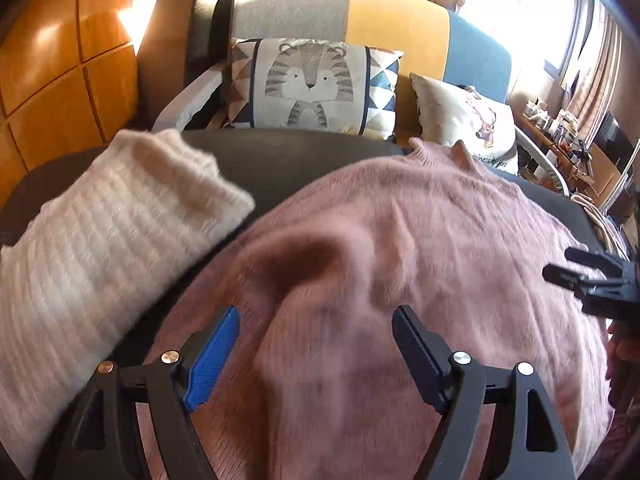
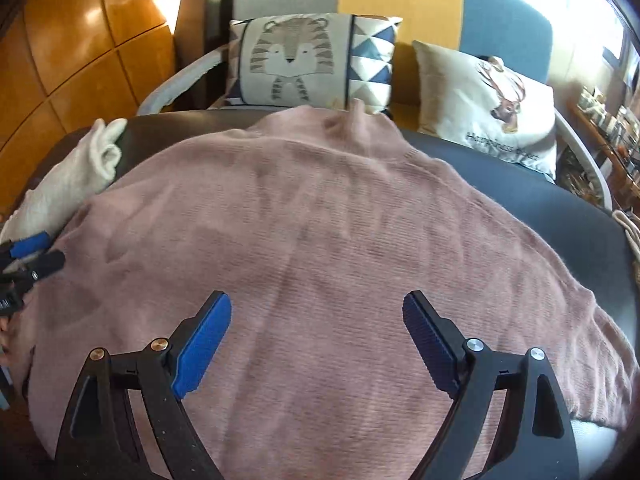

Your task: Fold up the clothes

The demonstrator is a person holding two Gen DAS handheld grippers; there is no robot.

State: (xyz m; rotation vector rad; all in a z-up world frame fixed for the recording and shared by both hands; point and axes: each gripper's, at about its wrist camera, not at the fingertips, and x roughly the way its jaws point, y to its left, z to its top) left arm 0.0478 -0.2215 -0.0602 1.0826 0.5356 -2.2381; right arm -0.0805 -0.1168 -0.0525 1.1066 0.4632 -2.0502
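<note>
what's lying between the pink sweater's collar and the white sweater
Only bare dark table; the left wrist view shows it between the pink sweater and the white sweater.

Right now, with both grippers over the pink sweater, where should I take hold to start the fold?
Judging by how the pink sweater lies, spread flat with its collar toward the cushions, I'd pinch its loose right edge, coming from the right.
</note>
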